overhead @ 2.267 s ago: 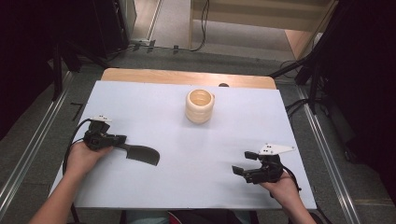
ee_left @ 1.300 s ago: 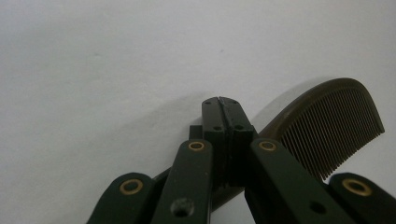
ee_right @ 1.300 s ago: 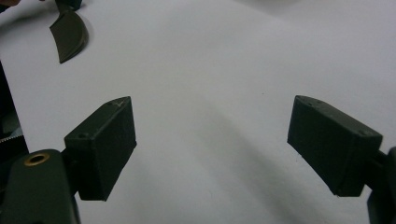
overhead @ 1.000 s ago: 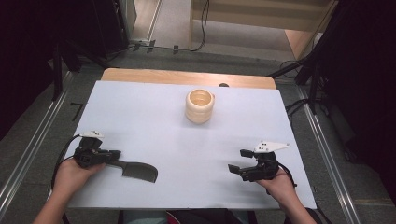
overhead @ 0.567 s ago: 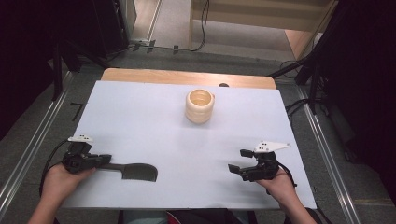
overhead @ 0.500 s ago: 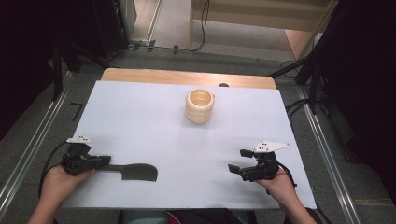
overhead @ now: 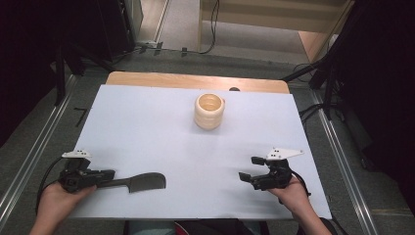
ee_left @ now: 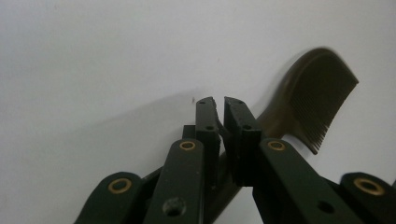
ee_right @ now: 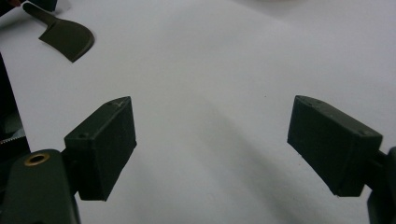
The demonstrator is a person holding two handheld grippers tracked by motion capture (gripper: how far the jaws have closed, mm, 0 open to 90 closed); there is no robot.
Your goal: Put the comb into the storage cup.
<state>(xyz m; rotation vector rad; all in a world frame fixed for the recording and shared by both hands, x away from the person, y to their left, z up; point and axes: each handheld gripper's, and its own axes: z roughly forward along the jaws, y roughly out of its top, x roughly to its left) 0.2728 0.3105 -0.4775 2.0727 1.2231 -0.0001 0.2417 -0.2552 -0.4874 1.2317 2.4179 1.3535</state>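
Near the front left corner of the white table sheet (overhead: pixel 147 122), we hold the left gripper (overhead: pixel 108 176) low over the surface, and its jaws are pinched together on the handle of a dark comb (overhead: pixel 144 181). From the left gripper view we see the two pads of the left gripper (ee_left: pixel 222 108) drawn almost together, with the comb's (ee_left: pixel 314 106) narrow handle clamped between them and its toothed head fanning out beyond the tips, teeth pointing down toward the sheet. In the high view, the comb lies flat or nearly so along the front edge, its head pointing toward the middle of the sheet.

Toward the front right corner of the same sheet, our right gripper (overhead: pixel 249 169) sits with its jaws spread wide. The right gripper view shows the right gripper (ee_right: pixel 211 147) with bare white surface between its two blocks, gripping nothing and touching nothing. Far off at that view's upper left edge, the comb's head (ee_right: pixel 65 36) lies on the sheet.

Well behind both grippers, near the sheet's back edge, stands a cream ribbed cup (overhead: pixel 210 111), upright and apart from everything else.
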